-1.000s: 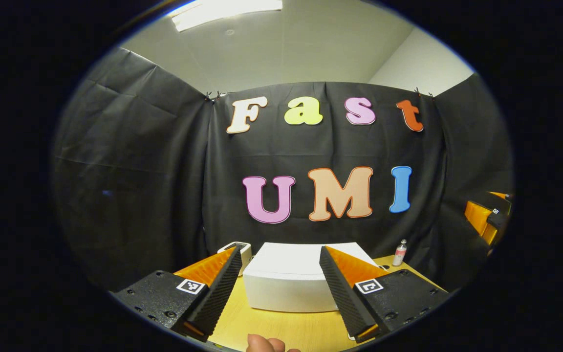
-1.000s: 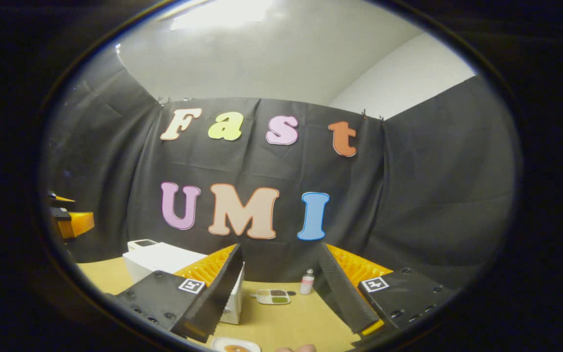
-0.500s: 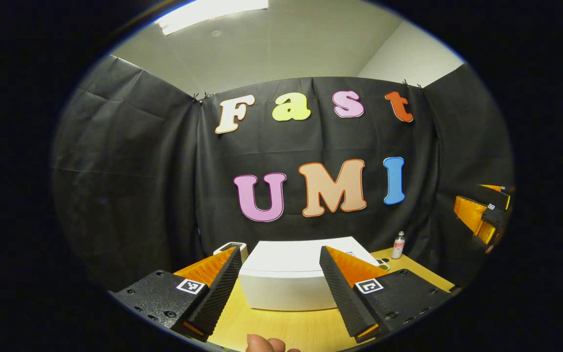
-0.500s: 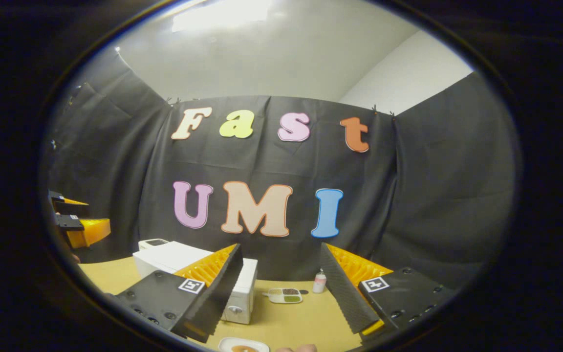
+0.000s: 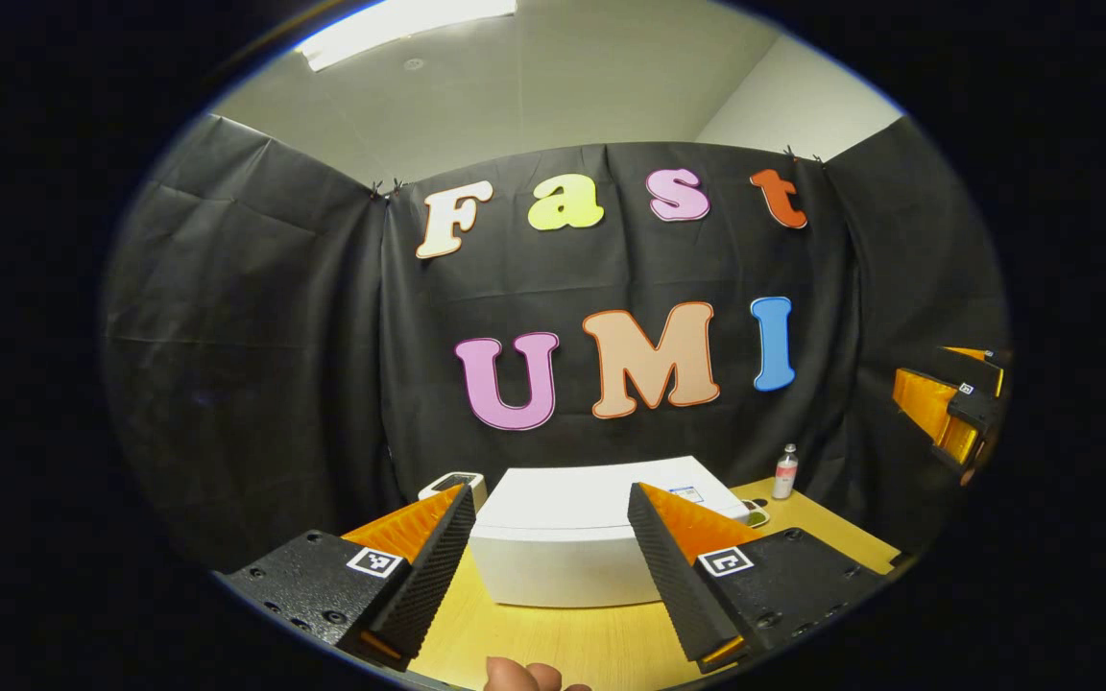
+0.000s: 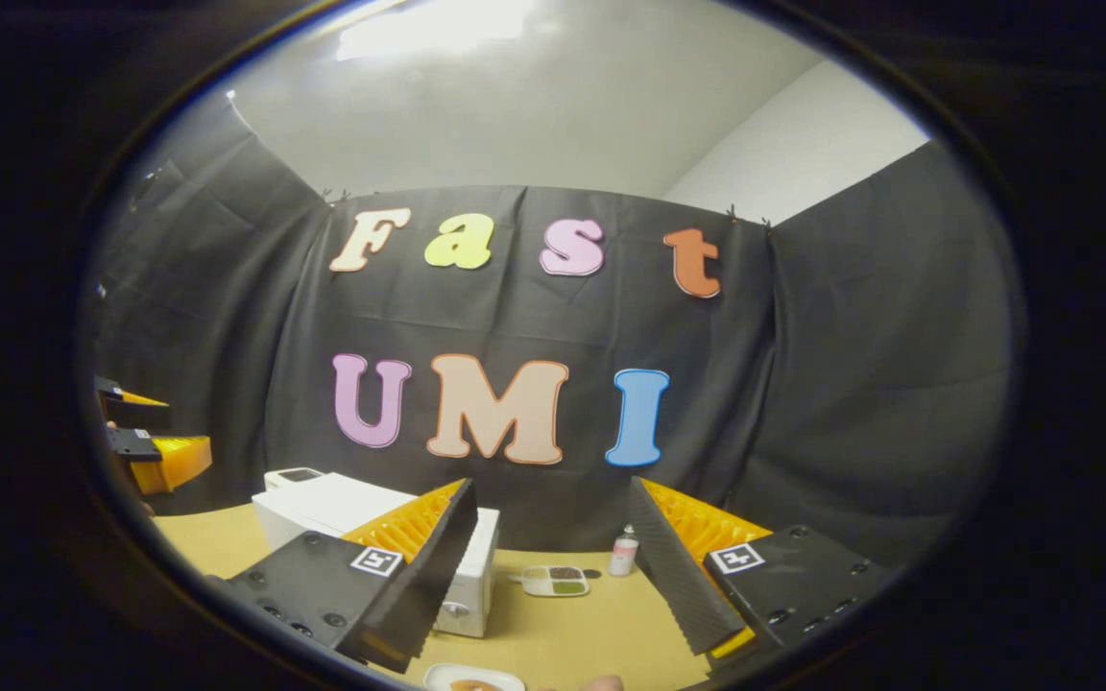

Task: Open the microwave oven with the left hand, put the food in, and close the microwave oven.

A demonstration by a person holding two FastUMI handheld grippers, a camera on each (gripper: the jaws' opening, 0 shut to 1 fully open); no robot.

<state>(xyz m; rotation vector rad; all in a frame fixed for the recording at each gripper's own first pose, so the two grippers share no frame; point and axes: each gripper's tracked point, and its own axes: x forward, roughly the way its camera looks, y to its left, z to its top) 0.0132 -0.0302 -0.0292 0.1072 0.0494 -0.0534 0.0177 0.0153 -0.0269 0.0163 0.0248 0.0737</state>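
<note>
Left claw (image 5: 550, 566): fingers spread wide, holding nothing, raised above the bench and aimed at the microwave oven.
Right claw (image 6: 553, 566): likewise spread and empty, raised over the near part of the bench, well apart from the oven.
Microwave oven (image 5: 572, 542): a white box standing on the bench straight ahead of the left claw; in the right gripper view its front carries a round knob, and the door looks closed.
Food (image 6: 472, 680): a brownish item on a pale plate at the near bench edge, below the right claw; mostly cut off.
Handling: the oven is probably stiff and heavy enough to stay put; the door edge or handle is the likely place to pull, though it cannot be made out. The plate is probably rigid and slippery, best pinched at its rim and kept level.
Bench (image 5: 553, 643): smooth light wood, also carrying a small bottle (image 5: 784, 472) and a divided tray (image 6: 555, 580).
Room: black cloth walls, pale ceiling with a strip light.
</note>
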